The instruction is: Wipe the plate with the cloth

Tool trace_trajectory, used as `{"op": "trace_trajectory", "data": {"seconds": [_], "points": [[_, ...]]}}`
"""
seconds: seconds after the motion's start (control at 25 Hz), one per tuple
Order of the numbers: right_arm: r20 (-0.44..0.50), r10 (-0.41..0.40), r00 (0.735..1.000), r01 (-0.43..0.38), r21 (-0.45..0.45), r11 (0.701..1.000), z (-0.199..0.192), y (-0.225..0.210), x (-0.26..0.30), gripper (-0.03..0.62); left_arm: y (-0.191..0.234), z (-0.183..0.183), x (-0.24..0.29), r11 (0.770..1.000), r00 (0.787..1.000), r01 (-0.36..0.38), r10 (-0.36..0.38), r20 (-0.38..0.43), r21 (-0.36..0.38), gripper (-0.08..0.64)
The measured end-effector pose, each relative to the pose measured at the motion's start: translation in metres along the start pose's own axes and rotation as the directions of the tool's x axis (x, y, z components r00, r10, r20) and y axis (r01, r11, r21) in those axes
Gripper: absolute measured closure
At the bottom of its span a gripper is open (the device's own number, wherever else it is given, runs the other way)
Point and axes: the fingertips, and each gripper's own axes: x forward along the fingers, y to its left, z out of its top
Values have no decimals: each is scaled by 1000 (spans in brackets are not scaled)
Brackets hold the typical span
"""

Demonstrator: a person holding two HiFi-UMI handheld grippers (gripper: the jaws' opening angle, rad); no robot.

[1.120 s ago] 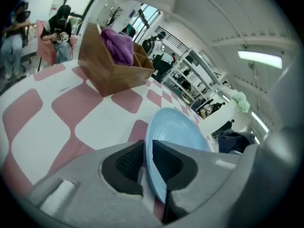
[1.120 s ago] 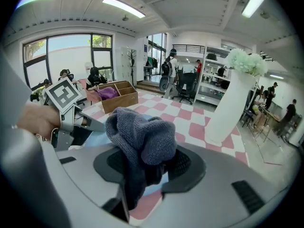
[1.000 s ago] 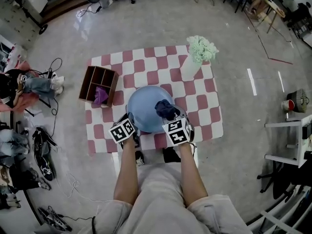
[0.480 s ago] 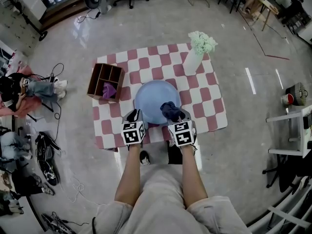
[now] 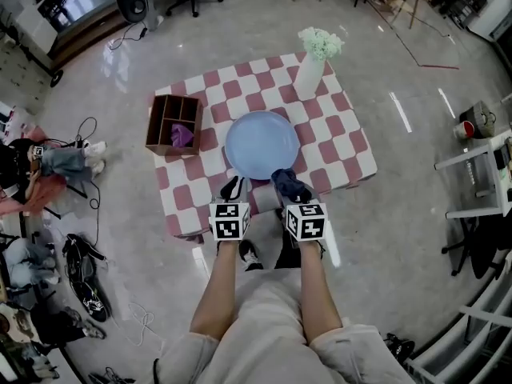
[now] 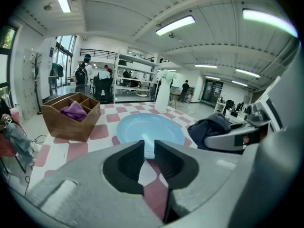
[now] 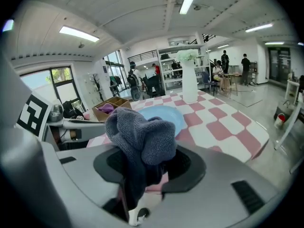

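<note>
The light blue plate (image 5: 262, 141) lies flat in the middle of the checkered table (image 5: 344, 146). My right gripper (image 5: 291, 189) is shut on a bunched dark blue-grey cloth (image 5: 288, 182), held at the plate's near right rim. In the right gripper view the cloth (image 7: 142, 137) fills the jaws, with the plate (image 7: 164, 115) beyond it. My left gripper (image 5: 234, 189) sits at the table's near edge, just short of the plate. Its jaws stand together with only a thin slit and hold nothing (image 6: 149, 151). The plate (image 6: 149, 129) lies ahead of them.
A wooden compartment box (image 5: 174, 125) with a purple cloth (image 5: 184, 134) inside stands left of the plate. A white vase (image 5: 309, 74) with pale flowers stands at the table's far right. Bags and cables lie on the floor at the left. People stand far off in the room.
Both grippers have drawn back towards me, from over the plate to its near rim and the table's near edge. The cloth came back with the right gripper.
</note>
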Motion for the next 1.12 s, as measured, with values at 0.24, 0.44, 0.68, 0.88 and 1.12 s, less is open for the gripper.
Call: {"op": "trace_trajectory", "data": {"seconds": [0.24, 0.44, 0.68, 0.88, 1.12], "points": [[0, -54, 999, 54, 1, 999, -16, 1, -24, 408, -7, -6, -14, 996, 996, 84, -84, 26, -2, 514], [-1, -56, 998, 56, -47, 997, -10, 10, -34, 408, -11, 3, -19, 993, 992, 117, -117, 49, 8, 549], [-16, -33, 999, 31, -89, 996, -8, 21, -28, 410, -19, 4, -17, 993, 993, 112, -114, 35, 40, 549], [-31, 1, 1000, -5, -114, 994, -8, 33, -21, 422, -14, 1, -23, 993, 993, 111, -112, 22, 41, 549], [-20, 10, 1000, -12, -130, 991, -3, 45, -15, 422, -3, -2, -27, 993, 994, 110, -111, 10, 36, 549]]}}
